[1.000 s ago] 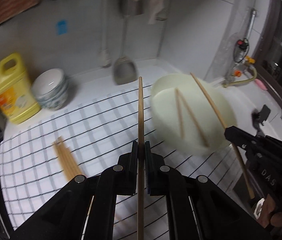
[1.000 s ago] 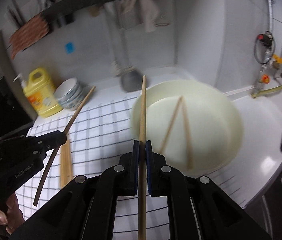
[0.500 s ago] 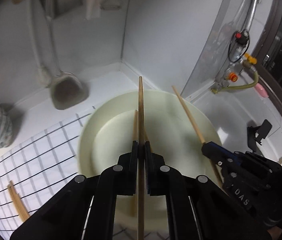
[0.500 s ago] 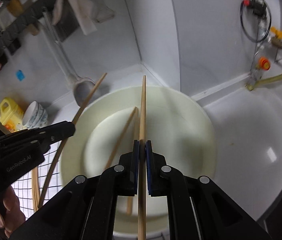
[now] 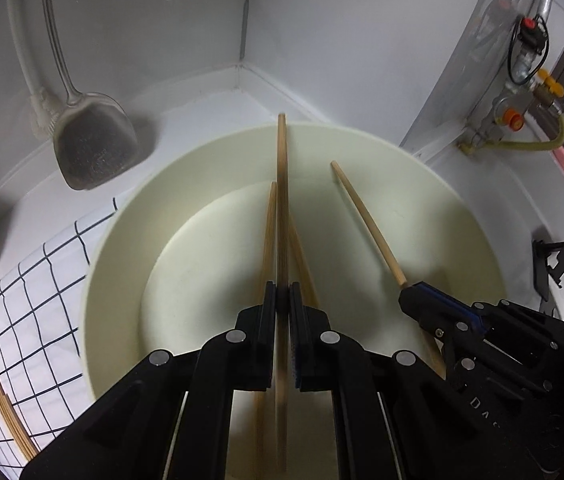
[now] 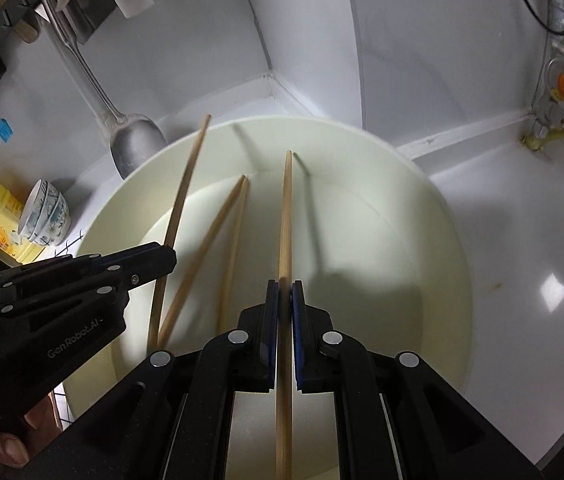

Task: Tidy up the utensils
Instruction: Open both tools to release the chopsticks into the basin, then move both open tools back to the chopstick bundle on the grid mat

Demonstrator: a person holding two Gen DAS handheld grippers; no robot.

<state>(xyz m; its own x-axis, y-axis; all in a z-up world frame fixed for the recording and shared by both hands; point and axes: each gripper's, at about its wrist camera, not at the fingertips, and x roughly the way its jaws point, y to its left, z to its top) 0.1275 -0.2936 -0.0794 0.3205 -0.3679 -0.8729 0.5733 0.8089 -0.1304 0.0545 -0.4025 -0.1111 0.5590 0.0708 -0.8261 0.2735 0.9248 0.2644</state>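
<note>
A large cream basin (image 5: 434, 184) (image 6: 422, 216) stands on the white counter by the wall corner, with two wooden chopsticks (image 5: 267, 232) (image 6: 217, 232) lying inside. My left gripper (image 5: 281, 300) (image 6: 161, 260) is shut on a chopstick (image 5: 282, 184) (image 6: 185, 184) held over the basin. My right gripper (image 6: 285, 292) (image 5: 414, 296) is shut on another chopstick (image 6: 286, 208) (image 5: 366, 220), also over the basin, to the right of the left one.
A metal spatula (image 5: 93, 148) (image 6: 137, 148) hangs against the wall behind the basin. Stacked bowls (image 6: 45, 216) and a yellow bottle (image 6: 1, 224) stand at the left. More chopsticks (image 5: 9, 416) lie on the checked cloth (image 5: 21, 292). Gas valves (image 5: 522, 100) sit at the right.
Both grippers have moved right and forward from the checked cloth to over the basin, each still holding its chopstick. The basin now fills both views.
</note>
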